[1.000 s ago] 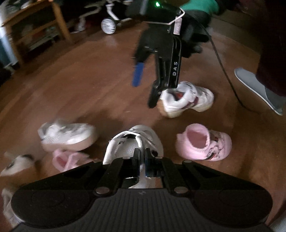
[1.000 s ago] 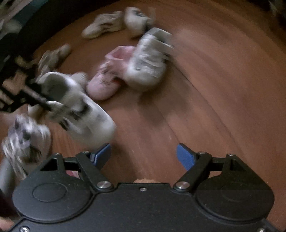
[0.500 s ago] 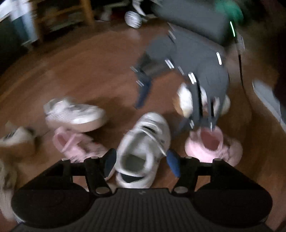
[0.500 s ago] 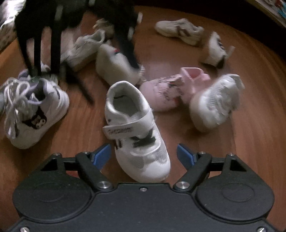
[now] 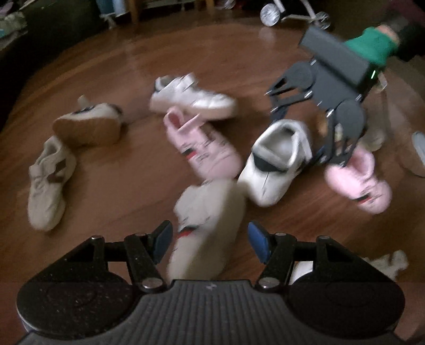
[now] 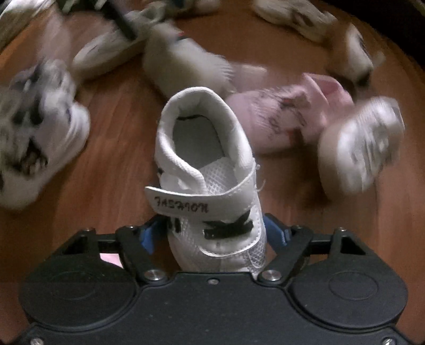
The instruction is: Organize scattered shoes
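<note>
right gripper (image 6: 212,233): since the earlier frame, lowered over white strap shoe (image 6: 209,169) on wooden floor (image 6: 119,159); jaws closing, pads flank the forefoot, contact unclear. left gripper (image 5: 209,240): jaws now parted, blurred white shoe (image 5: 207,228) between, ungripped.

The floor (image 5: 111,87) is of brown wood boards with a slight shine, and it fills nearly all of both views. The light is dim and warm; the far edges of the room fall into shadow. Far ahead of the left claw, at the top of its view, stand the wooden legs of a piece of furniture (image 5: 134,10). Ahead and to the right of the same claw there is a small grey wheel (image 5: 269,12) on a white tubular frame (image 5: 300,13). To the far left the room is dark.
</note>
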Demonstrator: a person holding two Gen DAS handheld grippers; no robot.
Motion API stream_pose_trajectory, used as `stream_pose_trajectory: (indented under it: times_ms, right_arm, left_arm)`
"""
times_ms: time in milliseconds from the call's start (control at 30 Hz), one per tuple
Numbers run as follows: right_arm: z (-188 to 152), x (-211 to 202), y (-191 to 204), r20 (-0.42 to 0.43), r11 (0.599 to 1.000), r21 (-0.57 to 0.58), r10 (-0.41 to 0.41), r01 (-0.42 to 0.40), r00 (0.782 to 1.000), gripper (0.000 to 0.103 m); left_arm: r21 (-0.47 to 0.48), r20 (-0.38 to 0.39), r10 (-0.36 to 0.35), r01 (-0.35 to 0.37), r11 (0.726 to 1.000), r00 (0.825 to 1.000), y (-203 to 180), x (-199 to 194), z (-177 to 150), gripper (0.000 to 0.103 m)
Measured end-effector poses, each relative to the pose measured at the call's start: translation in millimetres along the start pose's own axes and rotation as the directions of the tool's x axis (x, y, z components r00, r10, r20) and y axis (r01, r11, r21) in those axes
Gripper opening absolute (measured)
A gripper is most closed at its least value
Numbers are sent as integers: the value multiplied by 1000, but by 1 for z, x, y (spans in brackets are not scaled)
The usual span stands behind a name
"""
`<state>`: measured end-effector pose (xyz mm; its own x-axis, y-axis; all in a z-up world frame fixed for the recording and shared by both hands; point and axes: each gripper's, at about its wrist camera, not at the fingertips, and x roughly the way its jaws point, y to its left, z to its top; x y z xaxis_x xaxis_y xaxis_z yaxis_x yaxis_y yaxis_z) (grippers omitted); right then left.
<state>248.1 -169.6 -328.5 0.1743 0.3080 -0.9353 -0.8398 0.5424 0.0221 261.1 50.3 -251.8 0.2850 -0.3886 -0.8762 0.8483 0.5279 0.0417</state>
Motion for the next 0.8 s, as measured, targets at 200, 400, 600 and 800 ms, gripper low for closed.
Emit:
stream_pose_trajectory:
  times_ms: [200,400,600,800]
  right_arm:
    - [-14,-23,-1,70,946,318,44,-64,997,77]
    - [-15,-40,2,118,959,281,0,-33,993,76]
    - [-3,-18,-6,113,973,226,8,-34,994,77]
    - [16,2,14,80,999,20,-36,35,996,63]
  left_arm:
    - [6,-61,39,-39,999,997,-3,14,-4,62]
    - [25,-137,76,-73,997,988,-8,37,-3,62]
    - [22,-146,86,-84,996,986,-12,43,-3,62]
    - [17,-153,95,-94,995,984,-13,49,-3,62]
